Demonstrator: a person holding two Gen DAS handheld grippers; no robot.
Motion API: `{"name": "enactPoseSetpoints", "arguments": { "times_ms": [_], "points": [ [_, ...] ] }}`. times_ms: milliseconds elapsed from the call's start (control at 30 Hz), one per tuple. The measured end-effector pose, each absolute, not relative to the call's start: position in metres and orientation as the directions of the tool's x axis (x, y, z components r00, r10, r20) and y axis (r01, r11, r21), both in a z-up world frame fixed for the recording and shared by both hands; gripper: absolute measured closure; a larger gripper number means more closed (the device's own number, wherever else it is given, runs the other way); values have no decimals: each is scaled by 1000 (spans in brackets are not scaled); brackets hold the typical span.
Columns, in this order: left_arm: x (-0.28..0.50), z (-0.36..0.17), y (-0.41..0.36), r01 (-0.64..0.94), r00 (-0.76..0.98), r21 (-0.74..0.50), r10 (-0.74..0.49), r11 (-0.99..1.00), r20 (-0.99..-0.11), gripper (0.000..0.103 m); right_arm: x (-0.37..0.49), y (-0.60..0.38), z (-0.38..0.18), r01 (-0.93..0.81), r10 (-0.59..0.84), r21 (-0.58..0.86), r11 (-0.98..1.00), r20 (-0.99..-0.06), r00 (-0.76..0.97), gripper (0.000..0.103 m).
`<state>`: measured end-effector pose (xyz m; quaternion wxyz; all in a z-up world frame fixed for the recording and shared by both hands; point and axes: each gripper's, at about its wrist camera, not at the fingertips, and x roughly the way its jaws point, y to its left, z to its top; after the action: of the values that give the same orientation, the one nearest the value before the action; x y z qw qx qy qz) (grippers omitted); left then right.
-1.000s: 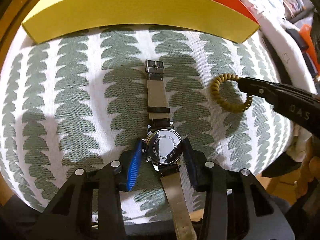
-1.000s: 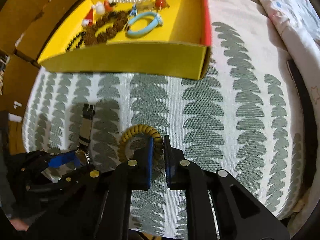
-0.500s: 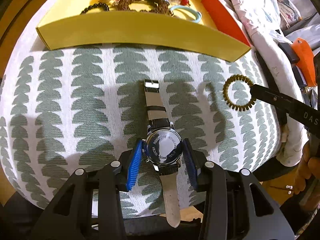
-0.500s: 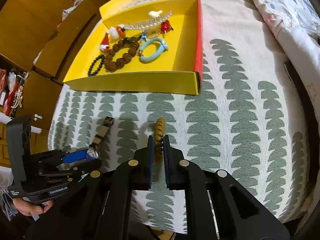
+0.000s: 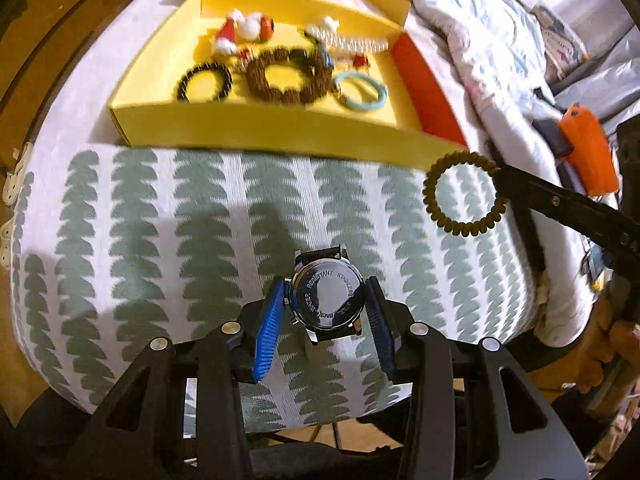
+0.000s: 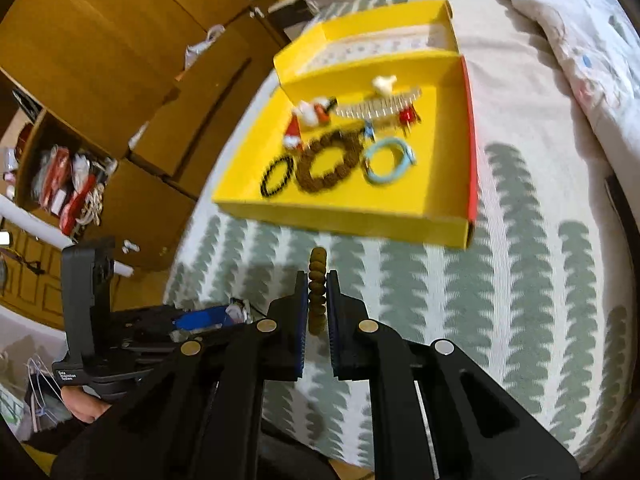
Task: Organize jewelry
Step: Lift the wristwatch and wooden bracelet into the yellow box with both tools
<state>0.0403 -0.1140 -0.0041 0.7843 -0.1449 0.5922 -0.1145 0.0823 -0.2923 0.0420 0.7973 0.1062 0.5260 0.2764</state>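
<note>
Spread over the bed [image 6: 532, 280] is a white cover printed with rows of grey-green scallops, and on it, toward the far side, sits a yellow tray [image 6: 340, 216] with a red right wall. Brown cardboard boxes [image 6: 100, 40] stand stacked beyond the bed's left edge. Several pieces already lie inside the tray: a black bead bracelet [image 5: 205, 82], a brown bead bracelet [image 5: 286, 76], a pale blue bangle [image 5: 362, 90], a clear comb-like piece [image 6: 378, 106] and some small red-and-white charms [image 5: 244, 32]. Both hands appear to be mid-carry. The left tool [image 5: 322, 312] is clamped on the case of a wristwatch [image 5: 326, 300], whose steel back faces the camera, raised above the cover; its strap hangs mostly out of sight. The right tool [image 6: 318, 300] is pinched on an olive-brown coiled bracelet [image 5: 464, 194], which stands edge-on between the pads in the right wrist view and shows as an open ring off to the right in the left wrist view, just short of the tray's near wall. Judging from this, the step in hand is the transfer of both pieces to the tray. The next move probably calls for carrying each over the near wall, lowering into bare yellow floor, perhaps to the right of the blue bangle, and only then letting the pads part, so nothing lands on the pieces already there.
</note>
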Motion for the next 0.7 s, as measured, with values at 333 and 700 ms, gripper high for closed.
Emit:
{"name": "enactPoseSetpoints", "arguments": {
  "times_ms": [333, 700],
  "points": [
    [84, 58, -76, -31, 386, -403, -361, 915, -849, 62, 149, -274, 64, -322, 563, 469, 823, -750, 347, 93],
    [174, 63, -67, -42, 397, -362, -317, 931, -862, 62, 218, -257, 9, -272, 593, 531, 802, -761, 262, 93]
  ]
}}
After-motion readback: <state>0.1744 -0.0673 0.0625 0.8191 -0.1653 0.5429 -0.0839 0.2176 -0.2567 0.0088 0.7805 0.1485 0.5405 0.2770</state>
